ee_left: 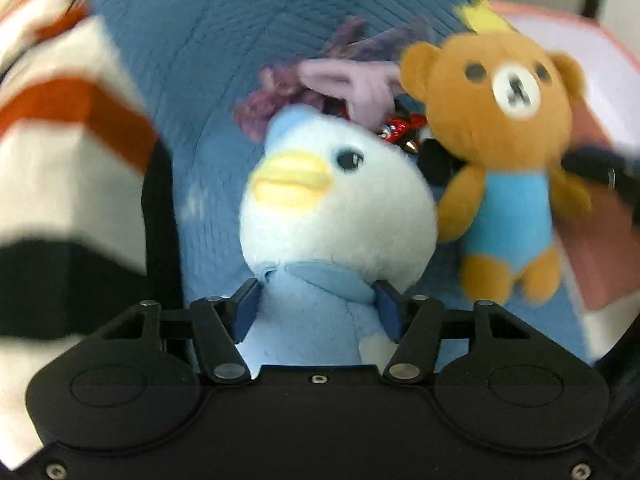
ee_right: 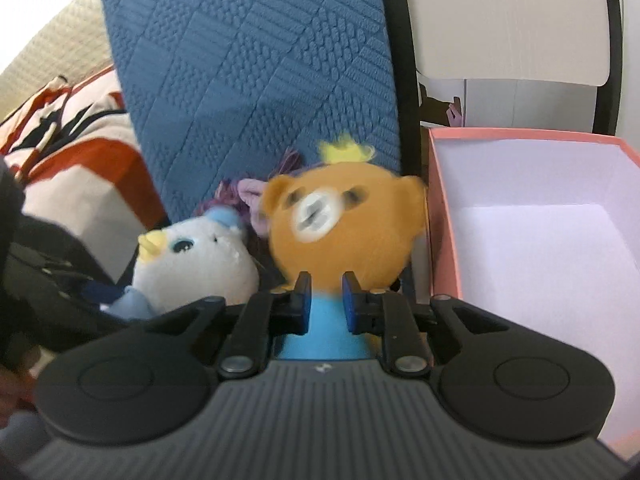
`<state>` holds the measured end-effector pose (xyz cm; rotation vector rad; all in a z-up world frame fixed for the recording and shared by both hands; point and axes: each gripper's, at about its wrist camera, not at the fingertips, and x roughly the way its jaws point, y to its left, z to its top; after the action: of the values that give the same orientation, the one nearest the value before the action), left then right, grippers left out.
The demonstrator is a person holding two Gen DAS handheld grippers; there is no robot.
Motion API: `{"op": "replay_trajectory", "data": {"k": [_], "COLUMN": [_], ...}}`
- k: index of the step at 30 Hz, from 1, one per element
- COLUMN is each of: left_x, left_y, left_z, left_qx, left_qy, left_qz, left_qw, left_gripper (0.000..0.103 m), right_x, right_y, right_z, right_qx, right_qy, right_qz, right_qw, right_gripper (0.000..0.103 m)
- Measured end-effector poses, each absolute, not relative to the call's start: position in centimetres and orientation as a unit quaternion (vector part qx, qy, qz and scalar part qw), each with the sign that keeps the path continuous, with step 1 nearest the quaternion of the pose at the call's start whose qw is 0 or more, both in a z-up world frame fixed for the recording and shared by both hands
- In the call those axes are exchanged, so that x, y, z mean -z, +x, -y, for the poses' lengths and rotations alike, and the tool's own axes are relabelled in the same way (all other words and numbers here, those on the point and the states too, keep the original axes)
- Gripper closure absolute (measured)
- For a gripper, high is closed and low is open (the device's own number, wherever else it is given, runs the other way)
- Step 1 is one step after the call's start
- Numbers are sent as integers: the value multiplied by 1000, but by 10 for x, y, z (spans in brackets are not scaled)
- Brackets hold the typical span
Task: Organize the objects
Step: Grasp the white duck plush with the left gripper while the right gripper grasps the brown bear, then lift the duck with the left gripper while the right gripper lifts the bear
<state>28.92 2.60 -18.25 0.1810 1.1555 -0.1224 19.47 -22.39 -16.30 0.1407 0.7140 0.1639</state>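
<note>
Plush penguin [ee_left: 336, 200], one: pale blue and white, yellow beak, black eye; its light-blue body sits between the blue pads of the left tool [ee_left: 318, 304], which is clamped on it just below the head.

Plush bear [ee_right: 340, 220], one: brown, white muzzle, blue body, a yellow tuft behind its head; the right tool [ee_right: 326, 300] pinches its blue torso beneath the head. Bear and penguin are side by side, nearly touching, the bear on the side nearer the box.

Further soft items behind the two plush toys, one each: pink fabric piece [ee_left: 360, 84]; purple yarn-like bundle [ee_left: 272, 100]; small red shiny object [ee_left: 400, 128], detail unclear.

Box [ee_right: 444, 216], one: pink outside, white inside, open at the top, just beside the bear.

Blue quilted cushion [ee_right: 256, 72], one: upright behind the toys.

Striped textile [ee_left: 60, 128], one: cream, orange and black, beside the penguin, away from the box.

Chair back [ee_right: 512, 20], one: white panel in a black frame, behind the box
</note>
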Motion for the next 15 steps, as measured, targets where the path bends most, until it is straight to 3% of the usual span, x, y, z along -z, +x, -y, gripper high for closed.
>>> {"op": "replay_trajectory", "data": {"k": [5,7,8,10,13,15], "left_x": [178,176,177,180,187,194], "left_y": [264,258,258,262,260,262], "left_z": [-25,-24,-24,-26,-33,-38], "left_qx": [29,28,26,21,36,35], "left_qy": [60,54,57,52,20,1], "left_qz": [-532,-528,-529,-529,-533,-542], "left_qw": [844,847,847,847,845,839], "left_gripper": [46,35,32,24,13,11], "right_x": [164,165,166,168,173,179], "right_y": [178,174,175,175,180,187], "right_z": [232,235,232,232,229,226], "right_qx": [-76,-86,-85,-82,-75,-81], "right_qy": [81,87,85,79,73,69], "right_qz": [-361,-362,-363,-362,-365,-380], "right_qw": [926,924,924,925,925,919], "right_gripper": [82,81,77,55,46,43]}}
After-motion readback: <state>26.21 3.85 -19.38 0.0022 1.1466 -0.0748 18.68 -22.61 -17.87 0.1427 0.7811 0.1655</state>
